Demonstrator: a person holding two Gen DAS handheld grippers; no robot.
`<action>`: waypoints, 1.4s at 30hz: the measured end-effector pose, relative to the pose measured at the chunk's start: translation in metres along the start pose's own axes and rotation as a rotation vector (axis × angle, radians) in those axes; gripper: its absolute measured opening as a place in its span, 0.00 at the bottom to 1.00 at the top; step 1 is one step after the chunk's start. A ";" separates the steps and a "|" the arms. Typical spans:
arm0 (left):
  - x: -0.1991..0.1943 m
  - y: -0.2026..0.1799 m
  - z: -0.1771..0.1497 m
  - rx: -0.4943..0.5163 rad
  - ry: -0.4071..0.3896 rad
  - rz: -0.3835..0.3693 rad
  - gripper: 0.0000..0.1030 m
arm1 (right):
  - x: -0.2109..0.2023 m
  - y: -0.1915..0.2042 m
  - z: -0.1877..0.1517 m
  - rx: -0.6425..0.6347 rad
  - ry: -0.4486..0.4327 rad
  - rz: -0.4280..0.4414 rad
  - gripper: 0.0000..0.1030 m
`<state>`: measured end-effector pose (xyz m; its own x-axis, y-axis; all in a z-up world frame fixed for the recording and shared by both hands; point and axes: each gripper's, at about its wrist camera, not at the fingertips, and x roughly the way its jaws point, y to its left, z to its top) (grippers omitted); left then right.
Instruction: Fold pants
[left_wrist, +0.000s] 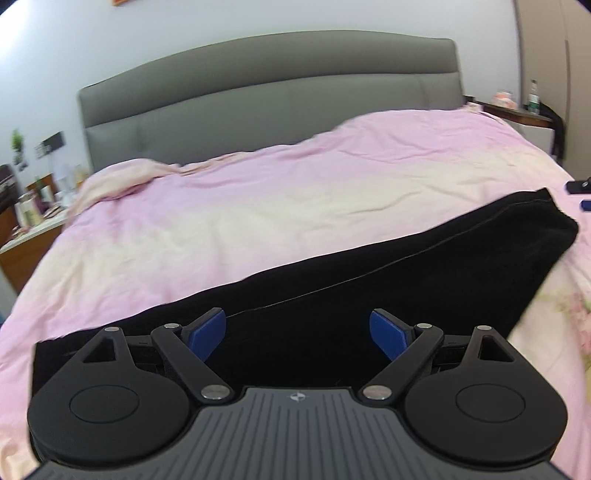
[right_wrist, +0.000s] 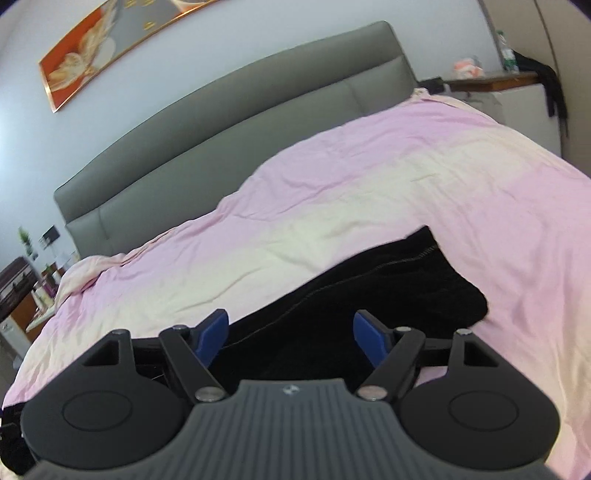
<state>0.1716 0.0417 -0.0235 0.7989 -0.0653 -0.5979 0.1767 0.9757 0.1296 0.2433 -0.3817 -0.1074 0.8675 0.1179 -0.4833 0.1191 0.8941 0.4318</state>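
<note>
Black pants (left_wrist: 424, 266) lie flat on a pink bedspread (left_wrist: 258, 206), stretching from the near left to the far right. My left gripper (left_wrist: 297, 334) is open just above the near part of the pants, its blue pads (left_wrist: 207, 334) wide apart and empty. In the right wrist view the pants (right_wrist: 388, 291) end in a stitched hem at the far right. My right gripper (right_wrist: 290, 338) is open over the cloth and holds nothing.
A grey padded headboard (left_wrist: 266, 96) stands behind the bed. A cluttered nightstand (left_wrist: 33, 221) is at the left, a shelf with bottles (left_wrist: 517, 107) at the far right. The right gripper's tip shows at the right edge (left_wrist: 581, 186). A framed picture (right_wrist: 110, 44) hangs above.
</note>
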 end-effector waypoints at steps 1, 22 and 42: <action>0.008 -0.015 0.007 0.013 0.005 -0.012 1.00 | 0.003 -0.016 -0.001 0.051 0.011 -0.011 0.70; 0.146 -0.173 0.019 -0.127 0.259 -0.028 1.00 | 0.105 -0.152 -0.048 0.798 0.037 0.200 0.60; 0.152 -0.179 0.013 -0.205 0.301 0.012 0.88 | 0.109 -0.138 -0.026 0.697 0.025 0.135 0.19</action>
<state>0.2691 -0.1459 -0.1274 0.5897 -0.0185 -0.8074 0.0252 0.9997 -0.0045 0.3092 -0.4809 -0.2393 0.8860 0.2257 -0.4050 0.3000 0.3870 0.8719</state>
